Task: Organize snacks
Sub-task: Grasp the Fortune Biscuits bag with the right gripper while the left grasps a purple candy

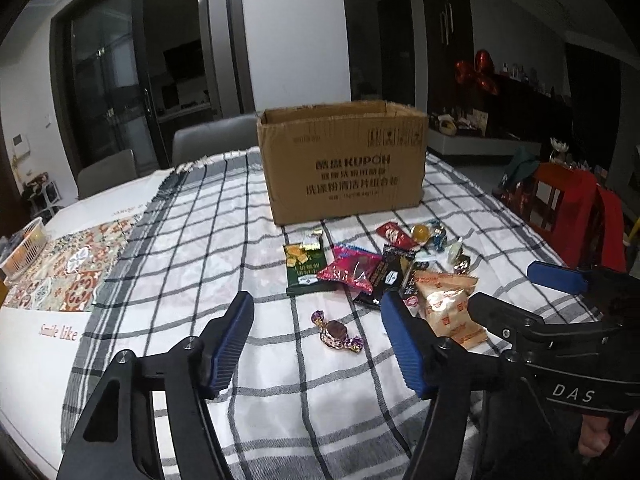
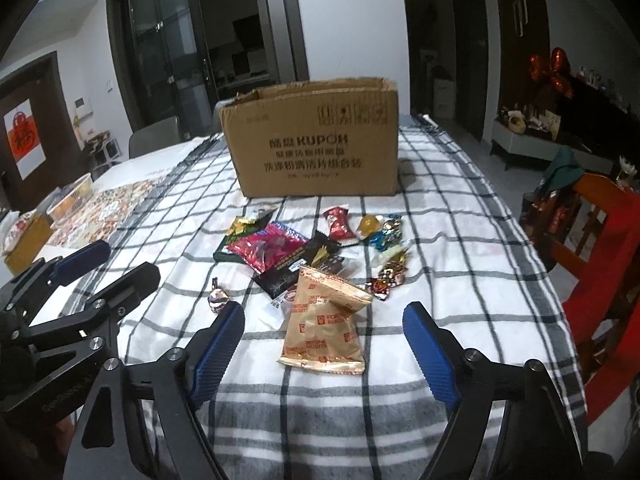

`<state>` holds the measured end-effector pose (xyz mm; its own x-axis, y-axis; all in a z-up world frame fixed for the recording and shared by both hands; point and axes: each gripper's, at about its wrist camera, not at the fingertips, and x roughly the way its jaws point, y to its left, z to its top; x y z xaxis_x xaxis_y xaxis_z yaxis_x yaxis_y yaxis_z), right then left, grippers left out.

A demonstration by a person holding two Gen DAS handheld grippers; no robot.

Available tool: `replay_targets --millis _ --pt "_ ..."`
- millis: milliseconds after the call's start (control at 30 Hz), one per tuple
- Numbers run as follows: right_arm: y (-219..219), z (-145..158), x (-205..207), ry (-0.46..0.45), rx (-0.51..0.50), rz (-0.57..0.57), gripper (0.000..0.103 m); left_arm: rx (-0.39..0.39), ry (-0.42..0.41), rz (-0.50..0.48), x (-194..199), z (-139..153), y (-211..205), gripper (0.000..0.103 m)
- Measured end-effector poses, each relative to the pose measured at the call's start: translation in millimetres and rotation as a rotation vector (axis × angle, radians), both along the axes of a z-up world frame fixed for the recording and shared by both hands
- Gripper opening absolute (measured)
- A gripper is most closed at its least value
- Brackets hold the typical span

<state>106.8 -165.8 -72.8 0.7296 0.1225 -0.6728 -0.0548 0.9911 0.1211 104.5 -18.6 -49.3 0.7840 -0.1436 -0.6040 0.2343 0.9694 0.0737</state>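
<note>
Left wrist view: left gripper [image 1: 316,312] has its blue-padded fingers [image 1: 232,344] apart, nothing between them but cloth. Just ahead, betw. the tips, lies a small purple foil-wrapped candy [image 1: 338,332] on the black-and-white checked cloth over the table [image 1: 192,240]. Beyond it is the snack pile: dark green flat packet [image 1: 304,264], pink-red crinkly packet [image 1: 350,266], black packet [image 1: 394,270], gold biscuit bag [image 1: 450,308], plus a red wrapper [image 1: 396,236] & loose sweets further back. The open brown cardboard box [image 1: 344,160] stands upright behind the pile, near but not touching. The right gripper shows at the right edge, fingers also parted.

Right wrist view: right gripper [image 2: 324,324] fingers [image 2: 216,348] stand wide apart, empty. The gold biscuit bag [image 2: 326,320] lies crumpled between & just ahead of the tips, not touched. The purple candy [image 2: 218,300] sits left of it, next to the left-hand finger. The box [image 2: 312,136] is well behind, top open. The left gripper [image 2: 108,264] is at the left edge.

Step in hand, as I judge it: approach for 1st pick-ups, nothing boxed that I can see (box inside hidden). Next: left needs to drop onto the candy & pinch it; right must straddle the bag & clamp w/o crushing it, then both lift over the box rim.
</note>
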Motion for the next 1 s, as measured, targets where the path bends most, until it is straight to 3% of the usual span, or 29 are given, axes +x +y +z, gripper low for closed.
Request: replay_targets --millis 300,700,1000 --pt "-3.7 -29.5 25.8 0.100 0.023 0.007 0.074 -0.025 0.139 -0.007 33.1 -38.6 -3.9 0.052" --pt "-0.8 -48.7 43.2 0.144 0.034 0.033 0.070 -0.044 0.247 0.010 58.3 -67.9 -5.7 0.041" --pt "0.7 -58.2 50.1 0.178 0.041 0.042 0.063 -0.052 0.283 0.012 66.1 -77.2 -6.6 0.037"
